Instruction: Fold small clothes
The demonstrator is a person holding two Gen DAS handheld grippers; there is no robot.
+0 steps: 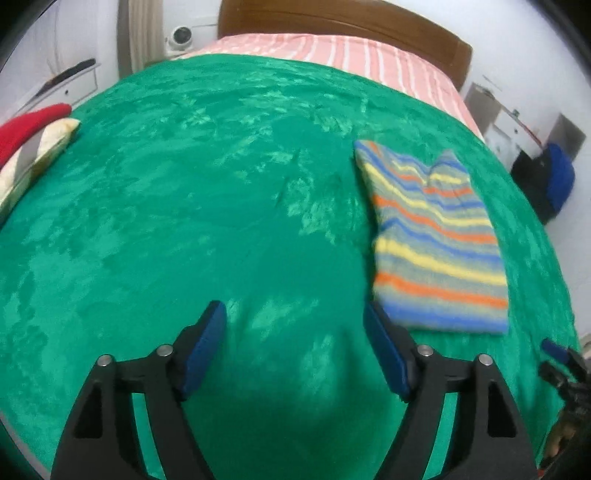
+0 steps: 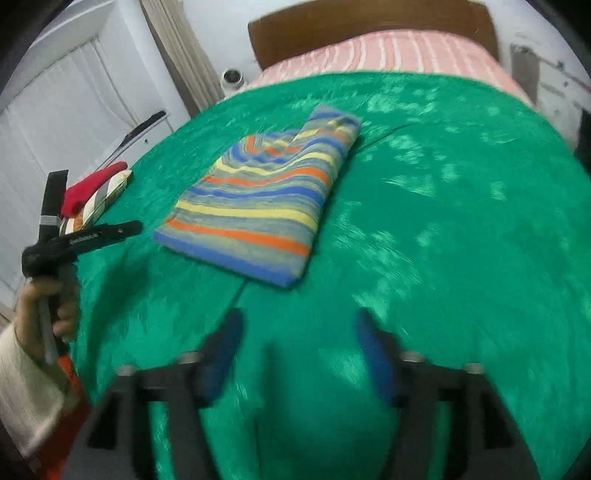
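A striped garment (image 1: 436, 236) in blue, yellow, orange and grey lies folded flat on the green blanket (image 1: 207, 206). In the left wrist view it is to the right of my left gripper (image 1: 295, 314), which is open and empty above the blanket. In the right wrist view the same garment (image 2: 258, 206) lies ahead and left of my right gripper (image 2: 299, 325), which is open, empty and blurred. The right gripper also shows at the left wrist view's right edge (image 1: 561, 362). The left gripper, held in a hand, shows at the right wrist view's left edge (image 2: 74, 240).
Folded clothes with a red piece on top (image 1: 33, 144) (image 2: 96, 192) lie at the blanket's left edge. A pink striped sheet (image 1: 332, 51) and wooden headboard (image 1: 332, 22) are at the far end. A dark bag (image 1: 546, 181) stands on the right.
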